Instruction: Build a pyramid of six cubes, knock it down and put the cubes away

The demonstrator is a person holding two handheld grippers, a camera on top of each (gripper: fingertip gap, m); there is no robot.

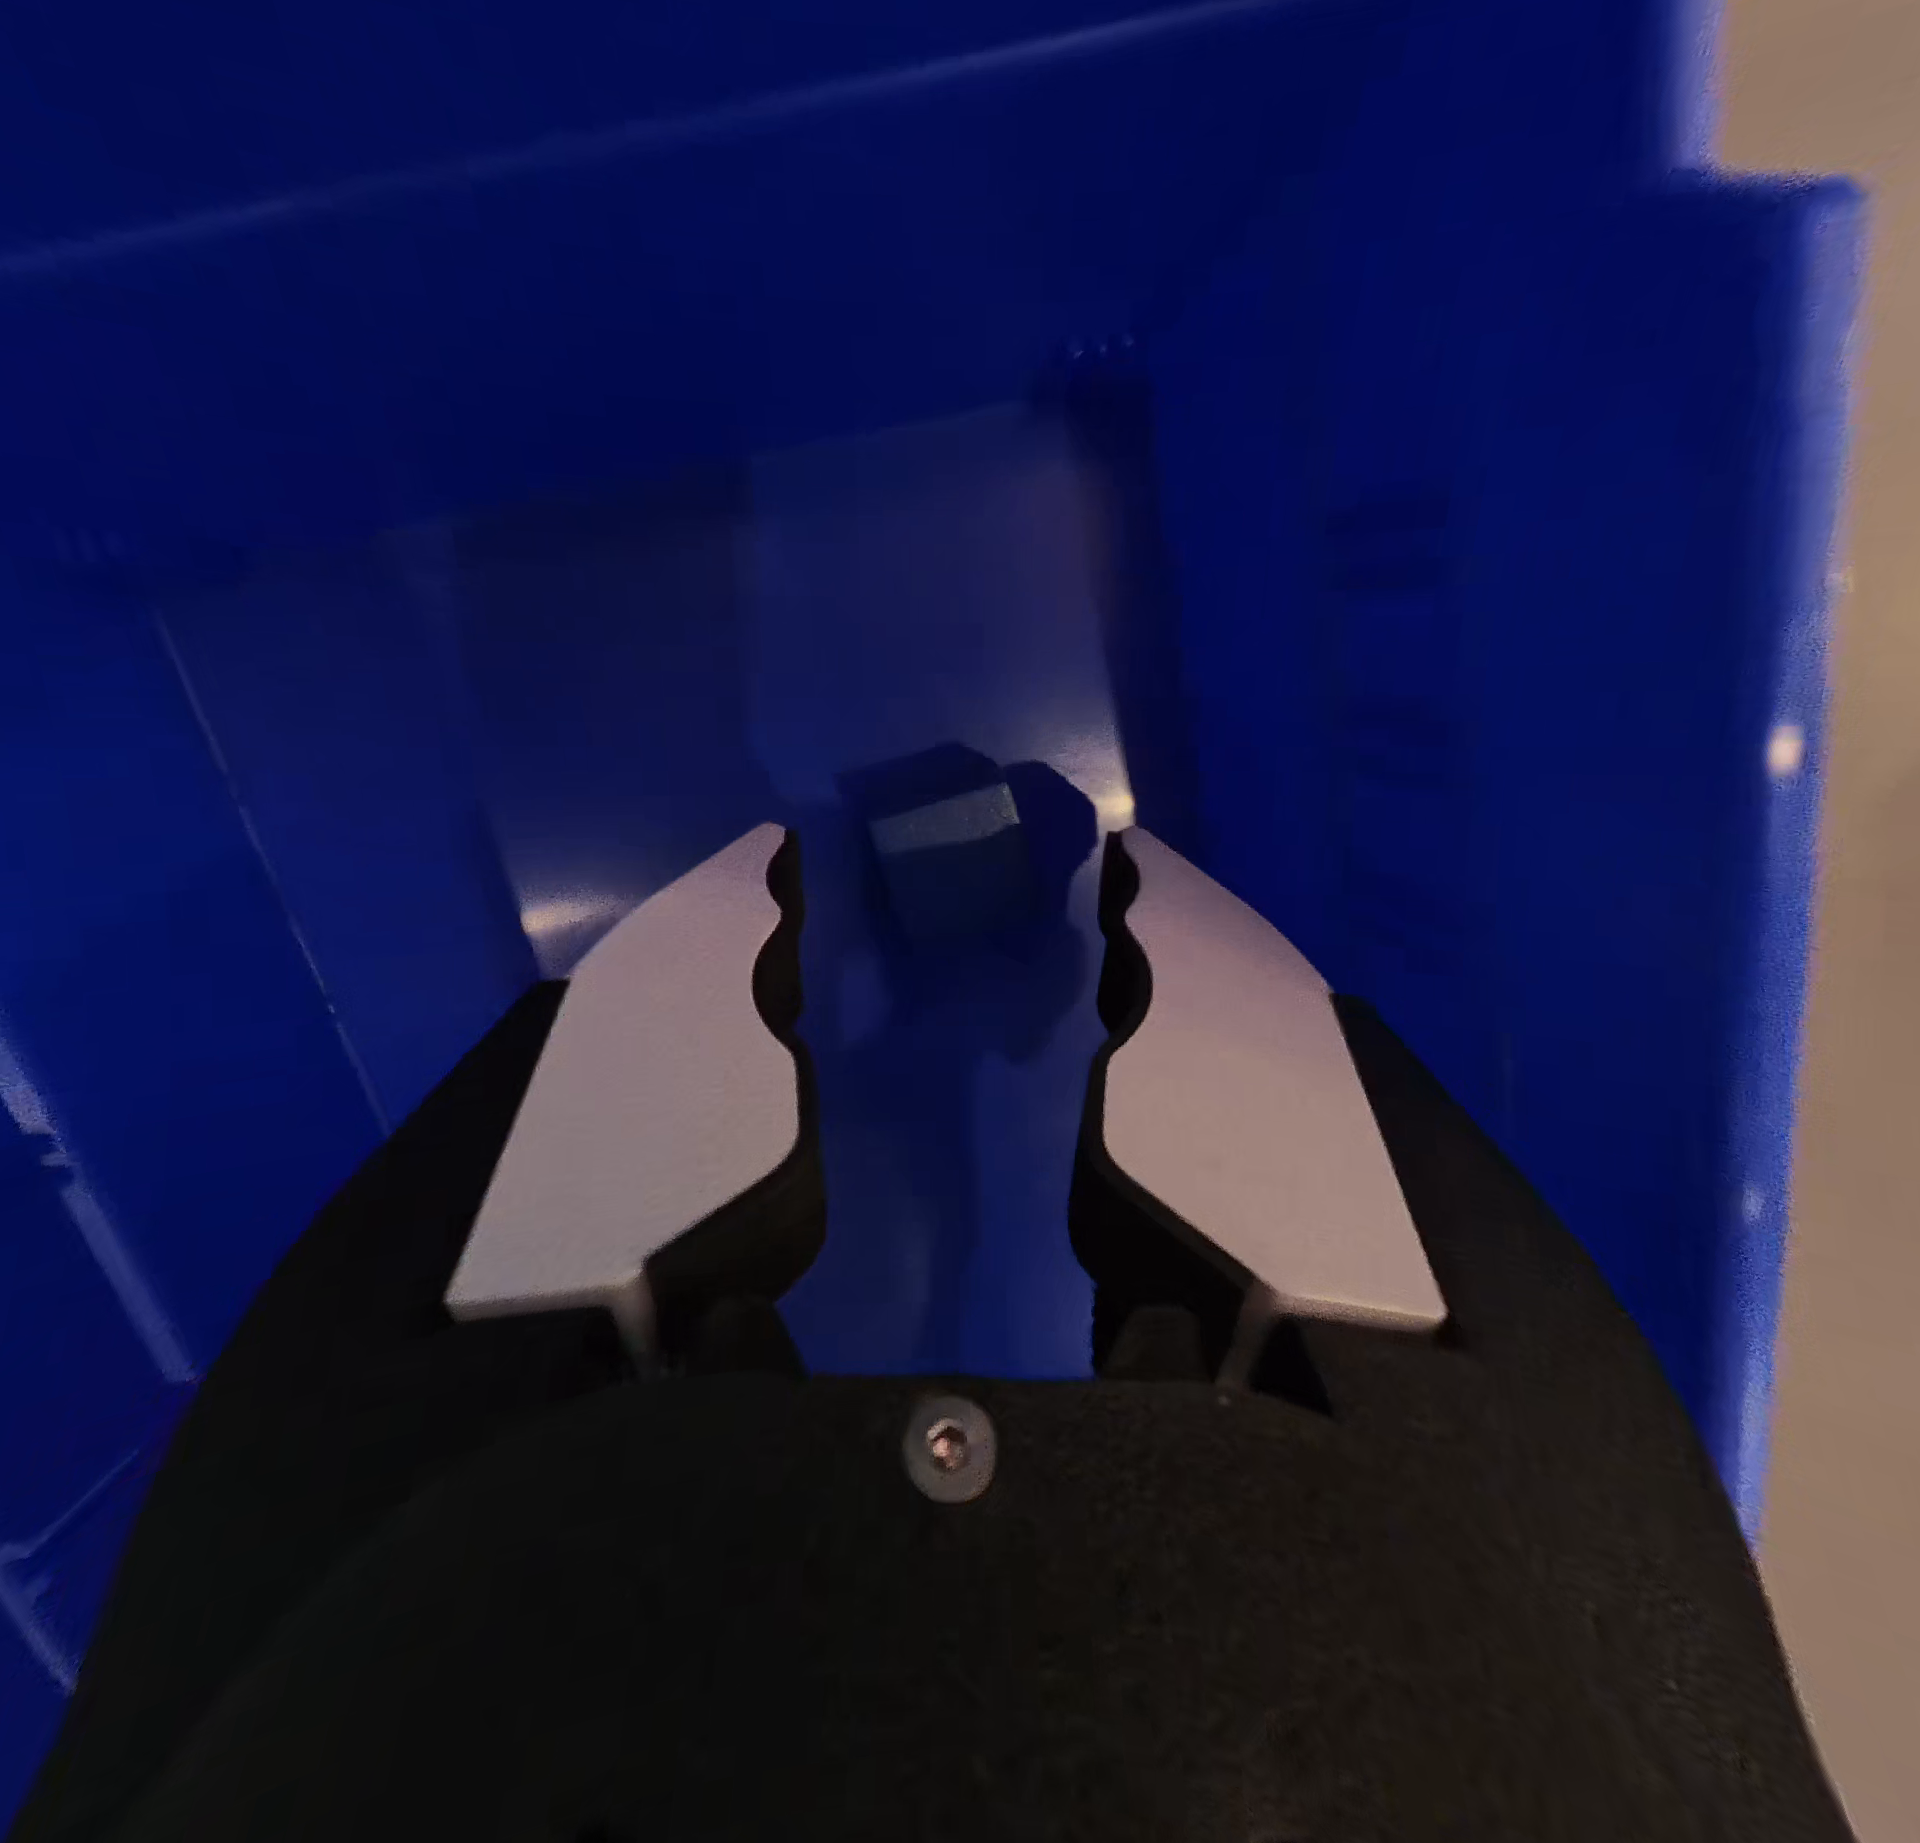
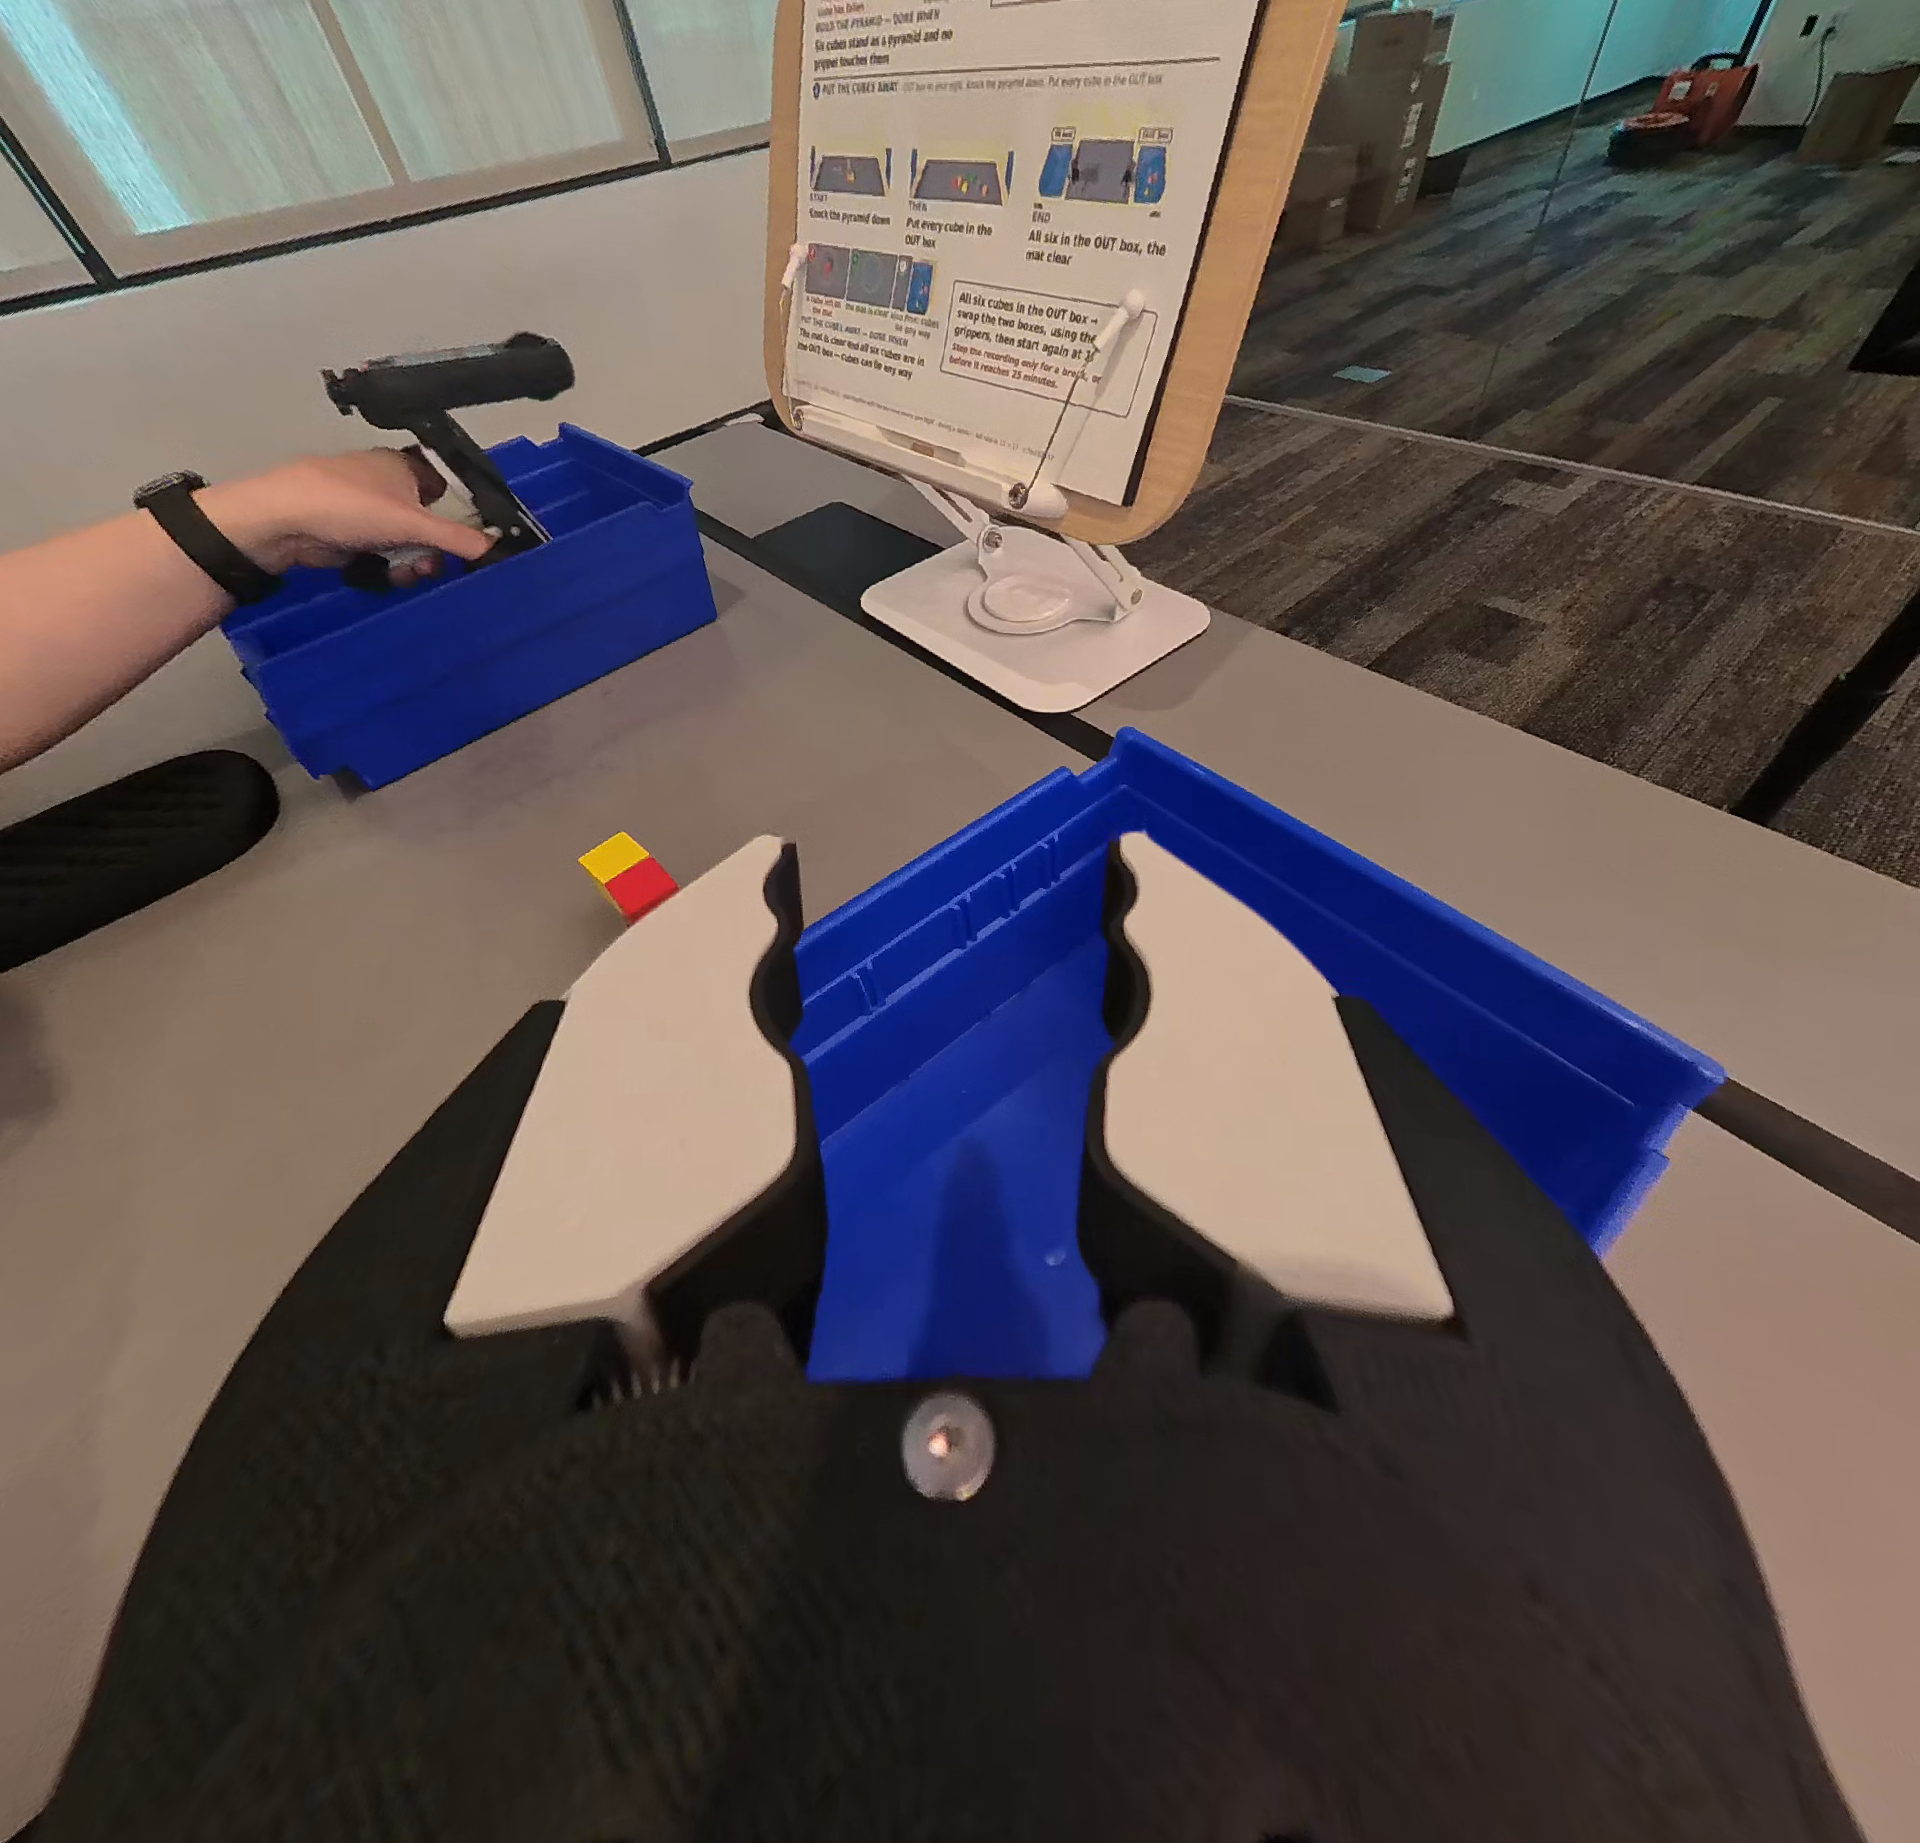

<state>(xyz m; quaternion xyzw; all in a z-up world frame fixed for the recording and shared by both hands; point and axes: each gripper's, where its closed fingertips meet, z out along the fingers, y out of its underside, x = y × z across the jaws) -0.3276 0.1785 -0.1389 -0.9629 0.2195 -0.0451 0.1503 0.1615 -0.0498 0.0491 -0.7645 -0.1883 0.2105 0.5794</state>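
My left gripper [image 1: 951, 884] hangs inside the far blue bin [image 2: 468, 640], jaws apart around nothing, a dark cube [image 1: 940, 863] lying just beyond them, while my right gripper [image 2: 951, 889], jaws apart, hovers over the near blue bin [image 2: 1403, 972] beside yellow cube [image 2: 611, 856] and red cube [image 2: 644, 887] on the tabletop [image 2: 831, 713].

The place looked like an office. A grey table [image 2: 831, 713] stood by frosted glass partitions [image 2: 343, 58], the floor had striped carpet tiles [image 2: 1558, 359], cardboard boxes [image 2: 1382, 120] were piled behind a glass wall, and an instruction sheet stood on a stand [image 2: 1039, 588].
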